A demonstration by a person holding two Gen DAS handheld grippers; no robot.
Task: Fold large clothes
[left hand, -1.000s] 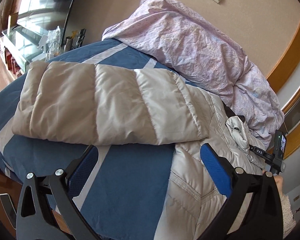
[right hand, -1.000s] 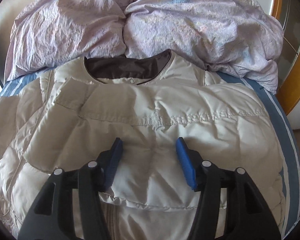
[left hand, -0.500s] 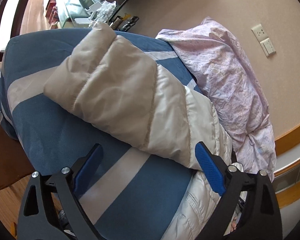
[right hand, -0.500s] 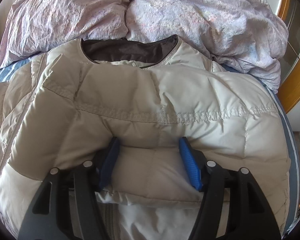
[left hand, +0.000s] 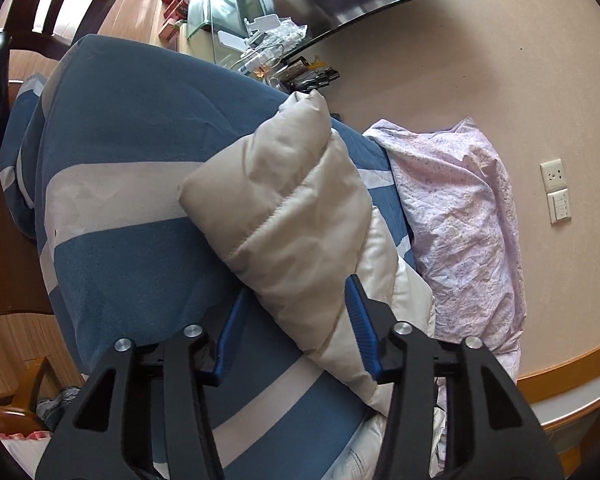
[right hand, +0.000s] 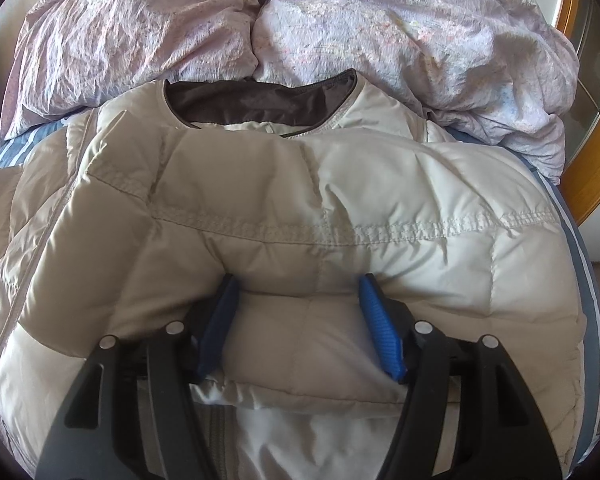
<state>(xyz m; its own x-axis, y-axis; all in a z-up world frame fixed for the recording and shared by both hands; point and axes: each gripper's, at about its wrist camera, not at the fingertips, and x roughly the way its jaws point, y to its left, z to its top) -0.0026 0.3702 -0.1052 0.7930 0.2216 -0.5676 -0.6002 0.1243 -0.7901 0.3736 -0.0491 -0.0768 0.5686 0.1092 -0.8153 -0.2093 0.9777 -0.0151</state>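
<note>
A beige quilted down jacket lies on a blue and white striped bed. In the left wrist view its sleeve [left hand: 284,216] stretches across the bedcover, and my left gripper [left hand: 296,294] straddles it with blue pads on either side, jaws still apart. In the right wrist view the jacket's body [right hand: 300,200] faces me, brown-lined collar [right hand: 256,104] at the far side. A sleeve lies folded across the chest, and my right gripper [right hand: 298,292] has its pads [right hand: 380,328] around the cuff end, jaws partly open.
A crumpled lilac duvet [right hand: 300,20] is piled behind the collar, also in the left wrist view [left hand: 460,220]. The striped bedcover [left hand: 140,140] runs left to the bed edge. A glass stand with clutter [left hand: 260,40] and a wall socket [left hand: 554,190] lie beyond.
My left gripper has swung over the outstretched sleeve and narrowed around it. My right gripper has pushed forward into the folded sleeve's cuff.
</note>
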